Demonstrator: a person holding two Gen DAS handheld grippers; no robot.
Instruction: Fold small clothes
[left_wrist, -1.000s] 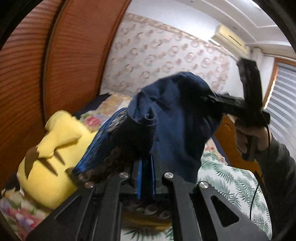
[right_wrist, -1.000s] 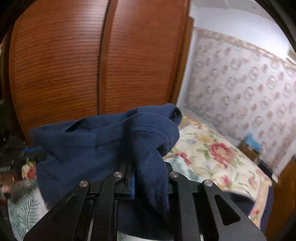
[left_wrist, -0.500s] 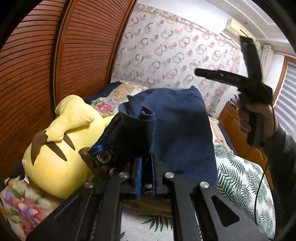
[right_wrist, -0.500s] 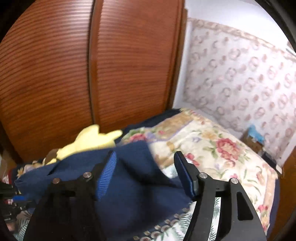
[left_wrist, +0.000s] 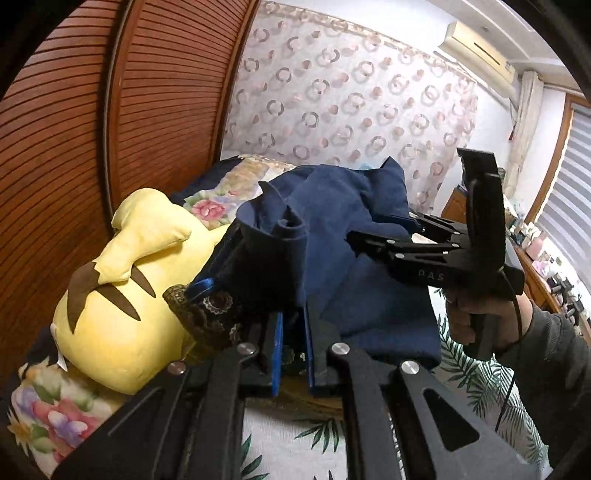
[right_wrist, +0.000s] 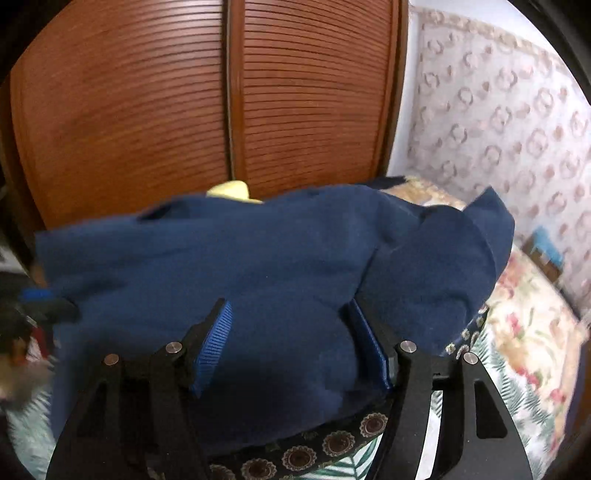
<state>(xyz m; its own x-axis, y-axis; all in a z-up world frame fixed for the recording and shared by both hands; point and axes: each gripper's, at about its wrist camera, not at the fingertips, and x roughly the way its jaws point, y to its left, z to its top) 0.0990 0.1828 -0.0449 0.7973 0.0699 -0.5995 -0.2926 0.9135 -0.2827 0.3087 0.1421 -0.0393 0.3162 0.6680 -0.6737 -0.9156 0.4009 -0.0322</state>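
Observation:
A navy blue garment (left_wrist: 354, 236) lies folded over on a dark cushion with a gold-patterned trim (left_wrist: 207, 314) on the bed. My left gripper (left_wrist: 291, 332) is shut on a bunched edge of the garment at its near left side. My right gripper (right_wrist: 291, 332) is open, its blue-padded fingers (right_wrist: 218, 339) straddling the garment's (right_wrist: 258, 266) near edge, pressing low against the cloth. In the left wrist view the right gripper (left_wrist: 373, 236) reaches in from the right over the garment.
A yellow plush toy (left_wrist: 122, 295) lies left of the garment against the wooden louvred wardrobe (left_wrist: 74, 147). The bed has a palm-leaf sheet (left_wrist: 469, 384) and a floral quilt (right_wrist: 532, 325). A patterned wall (left_wrist: 351, 96) stands behind.
The right gripper let go of the garment and opened, then came down onto the cloth. The garment dropped from held up in the air to lying on the cushion. The left gripper stayed shut.

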